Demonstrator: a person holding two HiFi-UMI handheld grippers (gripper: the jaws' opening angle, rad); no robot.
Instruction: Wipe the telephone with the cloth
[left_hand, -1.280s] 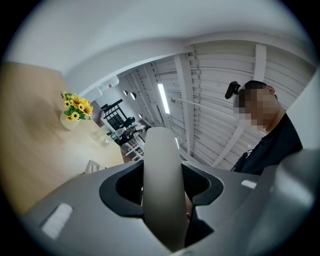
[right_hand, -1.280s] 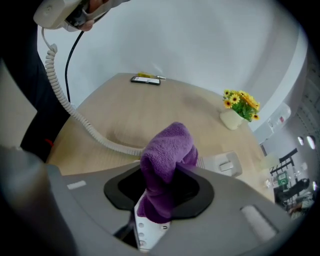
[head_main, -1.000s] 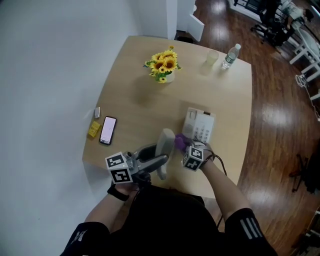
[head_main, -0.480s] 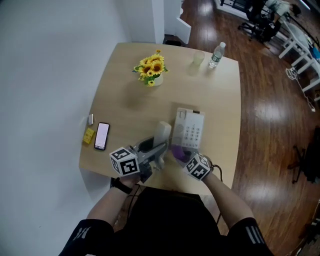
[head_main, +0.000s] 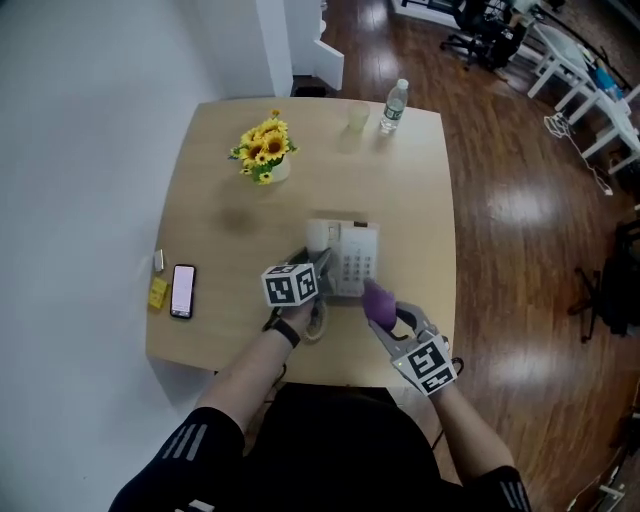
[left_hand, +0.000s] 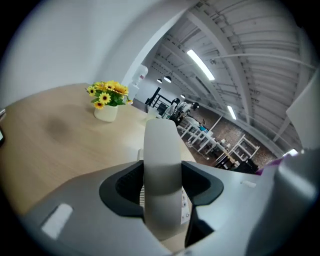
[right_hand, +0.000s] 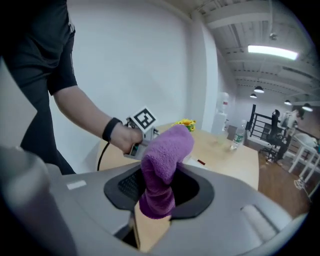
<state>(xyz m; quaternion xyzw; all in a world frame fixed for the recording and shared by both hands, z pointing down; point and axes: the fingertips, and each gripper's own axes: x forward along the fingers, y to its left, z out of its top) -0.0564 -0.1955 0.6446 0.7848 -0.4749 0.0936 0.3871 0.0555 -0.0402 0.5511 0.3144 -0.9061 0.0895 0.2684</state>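
Left hand-held gripper: grey moulded plastic with black ribbed pads; jaws clamped on the sides of the handset, a smooth, off-white, rounded bar that runs straight out along the jaws.
Right hand-held gripper: same grey shell; jaws pinched on the cloth, a fuzzy purple terry bunch that bulges far past the jaws and hangs in a fold on their near side.
Telephone base: pale, boxy plastic with a grid of small keys, lying flat around the middle of the desk.
Handset against base: held over the left side of the base, keypad showing just under it in the left gripper view; whether it sits in the cradle cannot be told.
Cloth against base: just beside the base's near right corner; contact cannot be told.
Grippers: left one at the base's near left, right one nearer and further right, marker cubes toward the person.
Desk: light wood, matt, rounded corners.
Far side: sunflowers in a white pot at the left; clear water bottle and a pale cup at the far edge.
Left edge: a dark smartphone, lying flat.
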